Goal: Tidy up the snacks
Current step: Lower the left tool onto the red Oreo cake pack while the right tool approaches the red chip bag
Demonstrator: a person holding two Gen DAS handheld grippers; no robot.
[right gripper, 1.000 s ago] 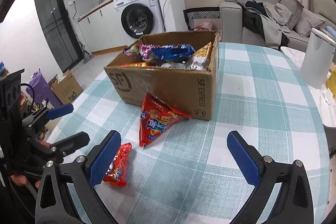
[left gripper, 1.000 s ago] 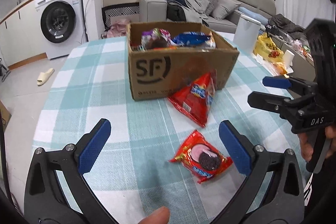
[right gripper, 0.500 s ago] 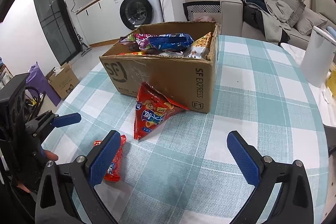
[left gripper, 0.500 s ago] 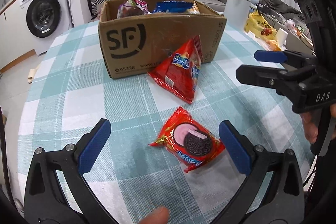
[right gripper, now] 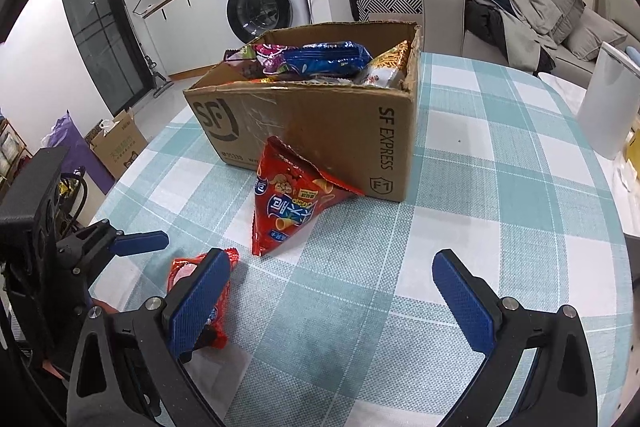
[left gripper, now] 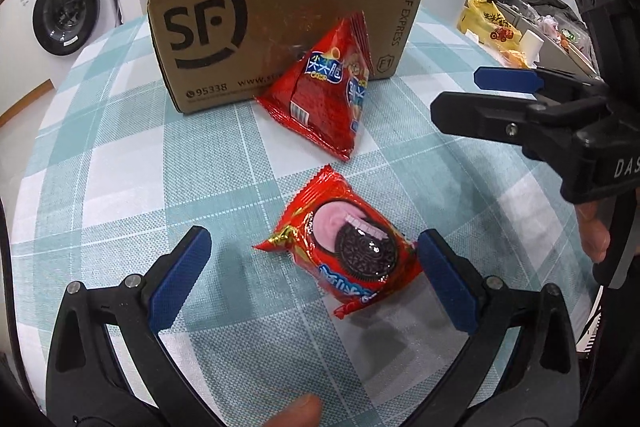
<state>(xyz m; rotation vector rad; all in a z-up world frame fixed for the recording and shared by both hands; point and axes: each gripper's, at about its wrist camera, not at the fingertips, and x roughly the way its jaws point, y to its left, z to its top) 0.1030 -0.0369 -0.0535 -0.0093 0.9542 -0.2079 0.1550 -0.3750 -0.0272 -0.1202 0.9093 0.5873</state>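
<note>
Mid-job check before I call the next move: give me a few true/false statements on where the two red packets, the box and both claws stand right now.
1. The left claw is open around the cookie packet. True.
2. The cookie packet is already in the cardboard box. False: it lies flat on the checked tablecloth, in front of the box.
3. The triangular red snack bag leans against the front of the box. True.
4. The right claw is shut on the triangular bag. False: it is open and holds nothing.
5. The box is empty. False: several snack packs fill it, among them a blue pack.
</note>
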